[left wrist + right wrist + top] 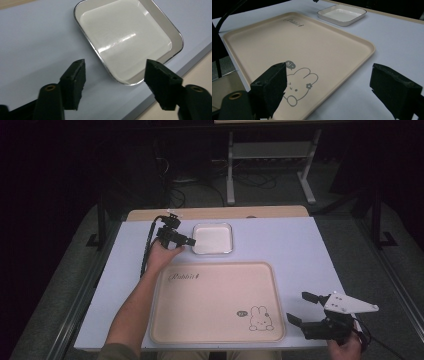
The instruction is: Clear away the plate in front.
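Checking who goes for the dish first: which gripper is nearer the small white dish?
Left. The left gripper sits open at the white dish's left edge; the right gripper is open, far off beside the beige tray's near right corner.

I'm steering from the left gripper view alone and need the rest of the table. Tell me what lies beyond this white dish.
Observer: In the high view a large beige tray lies nearer the person than the white dish, apart from it.
Operator: Describe that tray.
Observer: It holds nothing; a rabbit drawing is printed near one corner, script lettering near the opposite one.
Operator: Report the right gripper.
Observer: The right gripper is open, off the tray's near right corner, its jaws pointing toward the tray.
Operator: Place my own gripper.
Observer: The left gripper is open at the dish's left edge, touching nothing that I can see.
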Available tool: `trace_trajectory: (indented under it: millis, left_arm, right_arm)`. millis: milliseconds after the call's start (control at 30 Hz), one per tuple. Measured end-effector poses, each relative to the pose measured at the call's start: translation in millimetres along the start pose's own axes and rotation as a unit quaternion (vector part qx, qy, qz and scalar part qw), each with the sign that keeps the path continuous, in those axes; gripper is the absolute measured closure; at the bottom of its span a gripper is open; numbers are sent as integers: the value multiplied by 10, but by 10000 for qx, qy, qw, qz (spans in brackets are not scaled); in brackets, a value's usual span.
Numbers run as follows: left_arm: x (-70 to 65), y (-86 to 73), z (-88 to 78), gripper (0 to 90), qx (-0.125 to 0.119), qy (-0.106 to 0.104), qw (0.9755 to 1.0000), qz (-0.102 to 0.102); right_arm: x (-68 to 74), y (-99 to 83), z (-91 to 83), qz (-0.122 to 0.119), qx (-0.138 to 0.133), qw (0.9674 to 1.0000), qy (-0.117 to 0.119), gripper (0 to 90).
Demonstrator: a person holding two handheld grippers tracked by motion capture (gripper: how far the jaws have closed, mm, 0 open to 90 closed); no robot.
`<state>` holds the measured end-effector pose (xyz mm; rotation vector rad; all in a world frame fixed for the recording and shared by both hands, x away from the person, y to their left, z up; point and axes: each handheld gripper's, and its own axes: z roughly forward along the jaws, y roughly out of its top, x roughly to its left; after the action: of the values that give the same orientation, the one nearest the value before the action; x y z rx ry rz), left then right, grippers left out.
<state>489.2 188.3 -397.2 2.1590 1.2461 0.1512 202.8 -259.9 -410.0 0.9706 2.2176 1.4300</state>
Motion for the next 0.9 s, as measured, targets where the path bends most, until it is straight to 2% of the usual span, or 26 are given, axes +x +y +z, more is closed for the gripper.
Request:
trace_trajectory:
  millis: [133,267,367,400,500,633,700,733,767,800,867,900]
  left_arm:
    - [40,104,82,361,102,132,9998,-97]
    - [82,138,200,373,86,273,9986,-448]
    - [116,125,295,372,-25,229,9970,-745]
    - [124,120,322,380,-36,203,9965,-806]
    - [137,114,391,420,44,336,9955,-884]
    - [186,92,446,500,126,337,9926,-1163]
    - [196,89,463,547,181,298,9920,-1211]
    - [194,89,465,578,180,280,9918,-1236]
    - [191,91,478,648,205,199,9912,-1295]
    - [187,96,495,670,234,178,9898,-1396]
    - [168,104,522,708,289,155,9897,-1390]
    - [149,113,525,730,320,300,9898,-1354]
  right_arm:
    - [-10,-4,1,21,2,10000,8,133]
    - [-10,-1,-2,22,-11,10000,19,133]
    - [-12,0,1,30,-5,10000,30,133]
    - [-13,0,3,27,0,10000,34,133]
    - [-11,1,-1,31,-11,10000,17,133]
    - [-14,-2,-2,29,-11,10000,20,133]
    - [-14,-1,-4,34,-17,10000,32,133]
    - [-14,-1,-5,32,-16,10000,34,133]
    - [-14,-2,-5,33,-18,10000,29,133]
    - [-15,-1,-5,36,-19,10000,34,133]
    - [-13,0,-5,29,-16,10000,58,133]
    - [-11,0,-3,27,-13,10000,55,133]
